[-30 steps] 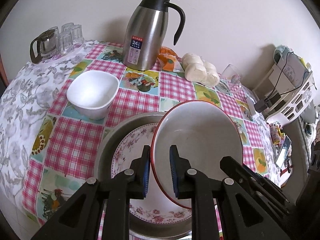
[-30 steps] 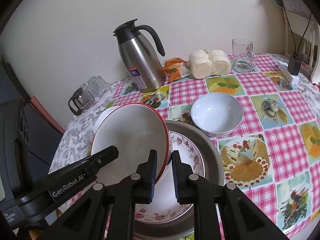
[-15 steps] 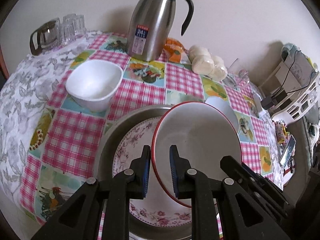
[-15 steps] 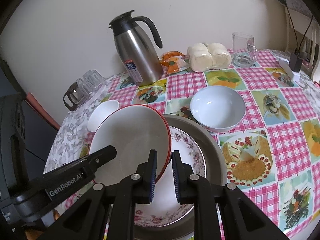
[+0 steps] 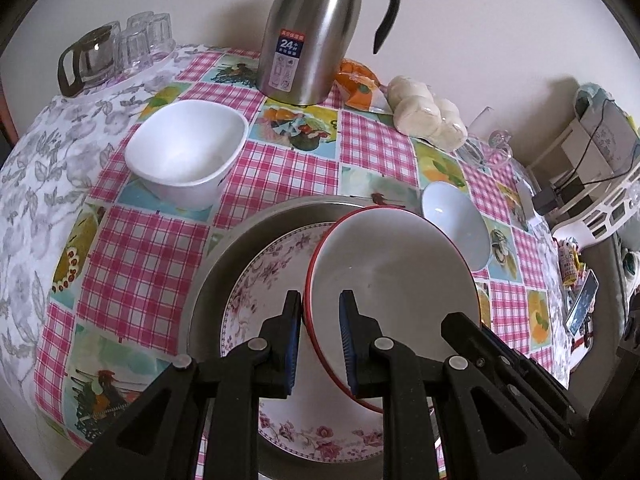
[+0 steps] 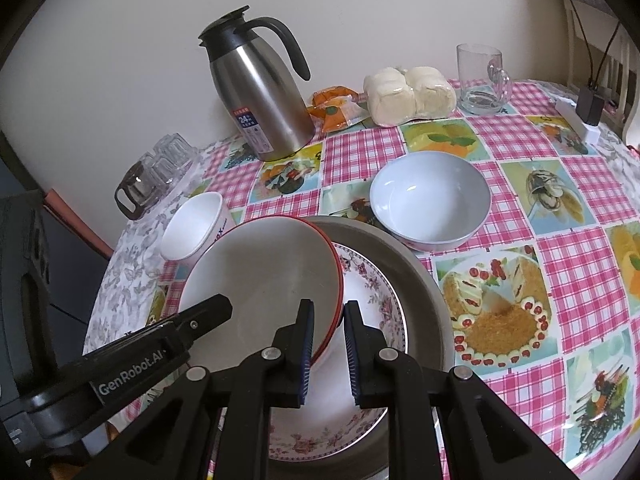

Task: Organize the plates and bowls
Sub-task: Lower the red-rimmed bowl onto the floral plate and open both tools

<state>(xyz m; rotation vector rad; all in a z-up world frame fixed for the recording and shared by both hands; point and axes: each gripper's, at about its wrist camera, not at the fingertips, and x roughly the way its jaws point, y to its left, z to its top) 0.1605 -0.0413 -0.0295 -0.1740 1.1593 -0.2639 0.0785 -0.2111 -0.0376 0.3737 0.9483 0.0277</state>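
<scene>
Left wrist view, progress: I've got the red-rimmed bowl tilted over the floral plate, which already sits in the grey metal dish. So the stack is started, but this bowl isn't set down yet, far as I can tell.

Left wrist view, leftovers: the white squarish bowl at upper left and the pale blue bowl at right are loose on the table.

Left wrist view, grip: my left hand-held gripper is clamped on the red-rimmed bowl's near-left rim, bottom centre of frame.

Right wrist view, progress: same story. Red-rimmed bowl leans over the floral plate; pale blue bowl sits just beyond the metal dish, and the white bowl peeks out at left.

Right wrist view, grip: right hand-held gripper pinches the bowl's right rim, low centre; the bowl spreads up and left from it.
</scene>
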